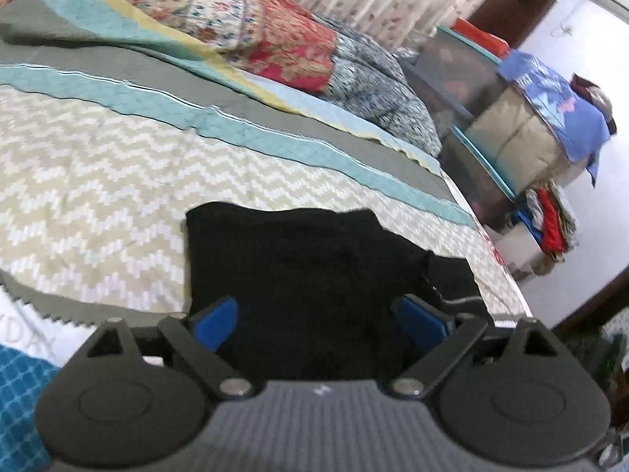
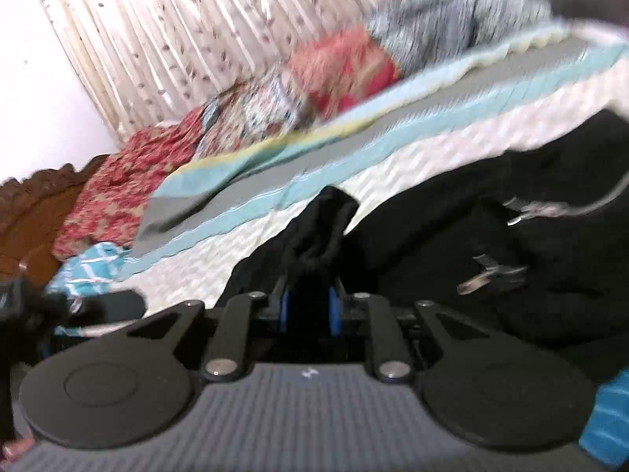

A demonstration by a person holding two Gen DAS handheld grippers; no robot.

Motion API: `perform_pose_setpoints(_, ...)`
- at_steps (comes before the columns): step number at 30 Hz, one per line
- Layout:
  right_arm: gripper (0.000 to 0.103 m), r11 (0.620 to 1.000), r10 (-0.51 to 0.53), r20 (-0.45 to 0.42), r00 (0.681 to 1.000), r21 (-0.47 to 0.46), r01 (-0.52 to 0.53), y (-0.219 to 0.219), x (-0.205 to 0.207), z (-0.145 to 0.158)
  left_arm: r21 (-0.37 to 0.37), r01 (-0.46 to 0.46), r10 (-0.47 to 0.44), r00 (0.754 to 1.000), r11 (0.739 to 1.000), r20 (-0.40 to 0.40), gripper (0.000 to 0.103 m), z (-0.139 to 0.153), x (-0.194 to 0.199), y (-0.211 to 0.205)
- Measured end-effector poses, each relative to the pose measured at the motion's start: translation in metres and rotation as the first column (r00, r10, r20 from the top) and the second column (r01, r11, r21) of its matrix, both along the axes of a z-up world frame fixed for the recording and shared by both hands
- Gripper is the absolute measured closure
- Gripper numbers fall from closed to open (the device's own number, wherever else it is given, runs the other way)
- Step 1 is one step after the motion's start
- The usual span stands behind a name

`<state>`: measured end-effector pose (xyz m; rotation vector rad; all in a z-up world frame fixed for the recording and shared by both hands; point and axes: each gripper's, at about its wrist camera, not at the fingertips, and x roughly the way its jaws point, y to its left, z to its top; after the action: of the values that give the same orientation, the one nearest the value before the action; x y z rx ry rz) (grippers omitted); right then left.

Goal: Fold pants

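Observation:
The black pants [image 1: 310,271] lie on the bed's chevron quilt [image 1: 98,204], near its edge. My left gripper [image 1: 314,318] is open, its blue pads [image 1: 220,320] spread on either side of the black cloth just in front of it. In the right wrist view my right gripper [image 2: 308,303] is shut on a bunched fold of the black pants [image 2: 491,236], which rises between the blue pads [image 2: 333,310]. A drawstring with metal tips [image 2: 487,275] lies on the cloth to the right. This view is blurred.
Folded quilts and patterned pillows [image 1: 275,35] are piled at the head of the bed. Storage boxes with clothes [image 1: 523,133] stand on the floor past the bed's right edge. A teal checked cloth [image 1: 19,413] lies at lower left. A curtain [image 2: 177,31] hangs behind.

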<state>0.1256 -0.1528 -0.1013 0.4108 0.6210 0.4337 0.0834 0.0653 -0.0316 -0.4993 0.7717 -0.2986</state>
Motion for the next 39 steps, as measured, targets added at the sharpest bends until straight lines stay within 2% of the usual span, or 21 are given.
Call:
perform_pose_setpoints(2,0.078,1.0,-0.002,-0.105,0.994,-0.019,0.0,-0.001,0.002,-0.023,-0.002,0.021,-0.021,1.0,1.0,-0.011,0.011,-0.003,0.006,-0.01)
perform_pose_setpoints(3,0.074,1.0,0.002,-0.121,0.993,-0.005,-0.002,-0.003,0.001,-0.031,-0.002,0.033,-0.033,0.999,0.999,-0.018,0.011,-0.005,0.01,-0.017)
perform_pose_setpoints(5,0.06,1.0,-0.005,-0.105,0.994,0.026,0.008,-0.011,0.002,-0.024,0.001,0.055,-0.055,0.998,0.998,-0.024,0.011,-0.007,0.013,-0.027)
perform_pose_setpoints(6,0.057,0.999,-0.015,-0.081,0.997,0.032,0.017,-0.017,0.002,-0.017,0.005,0.067,-0.067,0.997,0.998,-0.023,0.011,-0.006,0.015,-0.034)
perform_pose_setpoints(11,0.055,0.993,-0.111,0.029,0.993,0.048,0.11,-0.057,-0.004,0.003,0.033,0.122,-0.122,0.993,0.992,-0.007,0.011,-0.005,0.027,-0.061)
perform_pose_setpoints(16,0.055,0.95,-0.312,0.077,0.947,0.027,0.311,-0.115,-0.016,-0.001,0.058,0.173,-0.168,0.982,0.983,-0.09,0.011,-0.029,0.053,-0.088)
perform_pose_setpoints(19,0.055,0.896,-0.442,0.083,0.893,0.003,0.443,-0.154,-0.012,-0.008,0.128,0.205,-0.176,0.963,0.97,-0.202,0.01,-0.06,0.069,-0.1)
perform_pose_setpoints(22,0.043,0.854,-0.52,0.039,0.853,0.002,0.52,-0.186,0.0,-0.02,0.122,0.197,-0.169,0.963,0.973,-0.208,0.009,-0.047,0.07,-0.101)
perform_pose_setpoints(24,0.042,0.845,-0.534,-0.008,0.846,0.027,0.534,-0.203,0.009,-0.031,0.086,0.189,-0.171,0.968,0.978,-0.184,0.009,-0.031,0.067,-0.096)
perform_pose_setpoints(27,0.042,0.849,-0.52,-0.074,0.851,0.057,0.524,-0.21,0.019,-0.046,0.026,0.147,-0.143,0.982,0.989,-0.122,0.008,-0.002,0.064,-0.086)
perform_pose_setpoints(28,0.043,0.857,-0.504,-0.093,0.858,0.065,0.511,-0.212,0.021,-0.051,0.013,0.135,-0.133,0.985,0.991,-0.112,0.007,0.005,0.065,-0.085)
perform_pose_setpoints(31,0.085,0.893,-0.446,-0.076,0.892,0.03,0.449,-0.195,0.022,-0.048,-0.014,0.135,-0.136,0.987,0.991,-0.09,0.007,0.024,0.079,-0.094)
perform_pose_setpoints(34,0.086,0.913,-0.408,0.007,0.913,0.015,0.408,-0.174,0.017,-0.026,-0.021,0.189,-0.19,0.978,0.982,-0.081,0.003,0.037,0.098,-0.119)
perform_pose_setpoints(36,0.086,0.937,-0.346,0.088,0.934,-0.011,0.348,-0.154,0.011,-0.009,-0.012,0.232,-0.233,0.969,0.973,-0.081,0.0,0.043,0.112,-0.142)
perform_pose_setpoints(39,0.086,0.964,-0.25,0.161,0.955,-0.055,0.261,-0.128,0.006,0.005,0.031,0.327,-0.324,0.943,0.945,-0.081,0.0,0.048,0.128,-0.189)
